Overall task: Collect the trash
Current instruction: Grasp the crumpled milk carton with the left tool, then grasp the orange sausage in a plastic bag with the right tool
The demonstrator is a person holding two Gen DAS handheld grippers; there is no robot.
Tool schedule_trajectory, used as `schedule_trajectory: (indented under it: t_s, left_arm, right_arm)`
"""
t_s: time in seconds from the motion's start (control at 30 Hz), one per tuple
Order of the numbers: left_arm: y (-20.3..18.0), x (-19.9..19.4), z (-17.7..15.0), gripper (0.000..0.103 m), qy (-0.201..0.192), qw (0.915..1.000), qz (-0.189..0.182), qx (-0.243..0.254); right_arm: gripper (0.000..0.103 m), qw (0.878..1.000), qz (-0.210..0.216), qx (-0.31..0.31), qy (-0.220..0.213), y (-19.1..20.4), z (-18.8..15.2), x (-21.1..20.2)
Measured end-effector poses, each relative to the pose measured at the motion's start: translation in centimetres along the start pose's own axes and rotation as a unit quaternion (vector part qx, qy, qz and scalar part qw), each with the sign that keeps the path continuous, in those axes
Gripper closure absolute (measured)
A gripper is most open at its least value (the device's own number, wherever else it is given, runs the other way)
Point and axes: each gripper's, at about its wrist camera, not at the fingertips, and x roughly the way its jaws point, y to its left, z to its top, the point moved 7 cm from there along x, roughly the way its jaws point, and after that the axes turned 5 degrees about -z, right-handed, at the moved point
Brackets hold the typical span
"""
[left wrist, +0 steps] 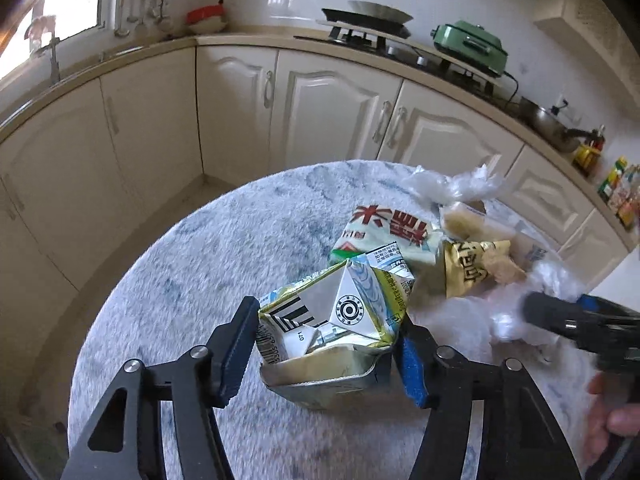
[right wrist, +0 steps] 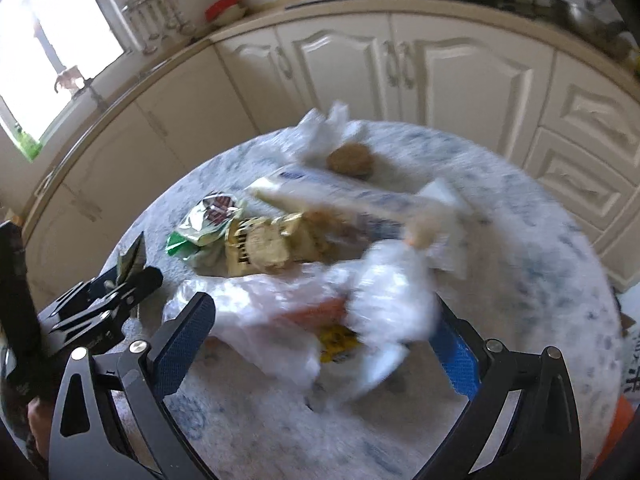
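Note:
My left gripper (left wrist: 326,344) is shut on a crushed drink carton (left wrist: 332,328) and holds it above the round table (left wrist: 160,280). Beyond it lie a green-and-white wrapper (left wrist: 384,236), a gold wrapper (left wrist: 472,268) and a clear plastic bag (left wrist: 456,184). My right gripper (right wrist: 324,328) stands wide open around a crumpled clear plastic bag (right wrist: 304,312) on the table (right wrist: 520,240); the bag is blurred. The left gripper also shows in the right wrist view (right wrist: 120,292) at the left. The right gripper also shows in the left wrist view (left wrist: 580,324) at the right edge.
In the right wrist view a long white package (right wrist: 352,196), a brown round cake (right wrist: 352,158), the gold wrapper (right wrist: 260,244) and the green wrapper (right wrist: 208,220) lie mid-table. Cream cabinets (left wrist: 320,116) and a counter with a stove (left wrist: 368,36) stand behind.

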Motion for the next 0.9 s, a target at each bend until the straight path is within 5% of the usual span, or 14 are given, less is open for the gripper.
schedule_trajectory:
  t_s: [0.1, 0.17, 0.23, 0.47, 0.63, 0.73, 0.8, 0.83, 0.9]
  left_arm:
    - [0.7, 0.0, 0.0, 0.045, 0.000, 1.0000, 0.002, -0.002]
    - [0.9, 0.0, 0.0, 0.045, 0.000, 1.0000, 0.001, -0.005]
    - [1.2, 0.0, 0.2, 0.045, -0.002, 1.0000, 0.002, -0.008]
    - [2.8, 1.5, 1.5, 0.045, -0.004, 0.9999, 0.008, -0.012]
    - [0.6, -3.0, -2.8, 0.046, -0.010, 0.9998, 0.008, -0.012]
    - [0.6, -4.0, -3.7, 0.046, -0.011, 0.9998, 0.007, -0.012]
    - [0.5, -4.4, -3.9, 0.046, -0.011, 0.9999, 0.003, -0.011]
    - [0.5, -5.2, -4.4, 0.046, -0.012, 0.9999, 0.002, -0.010]
    - [0.3, -5.6, -4.6, 0.046, -0.014, 0.9999, 0.001, -0.007]
  right_arm:
    - [0.025, 0.997, 0.073, -0.029, 0.019, 2.4, -1.0, 0.8]
    - [0.025, 0.994, 0.091, -0.044, 0.028, 3.2, -2.0, 0.5]
    - [0.025, 0.996, 0.066, -0.045, 0.025, 2.9, -2.7, 0.0]
    - [0.017, 0.991, 0.090, 0.093, 0.024, 2.5, -1.9, -0.4]
    - [0.014, 0.988, 0.035, 0.148, 0.029, 3.0, -0.8, 1.6]
    - [0.012, 0.993, -0.010, 0.113, 0.020, 4.1, -0.6, 2.3]
    - [0.018, 0.997, -0.027, 0.075, 0.013, 4.9, -0.8, 2.5]
    - [0.030, 0.998, -0.023, 0.062, 0.011, 5.0, -1.0, 2.4]
    - [0.042, 0.998, 0.011, 0.064, 0.018, 5.1, -1.4, 2.1]
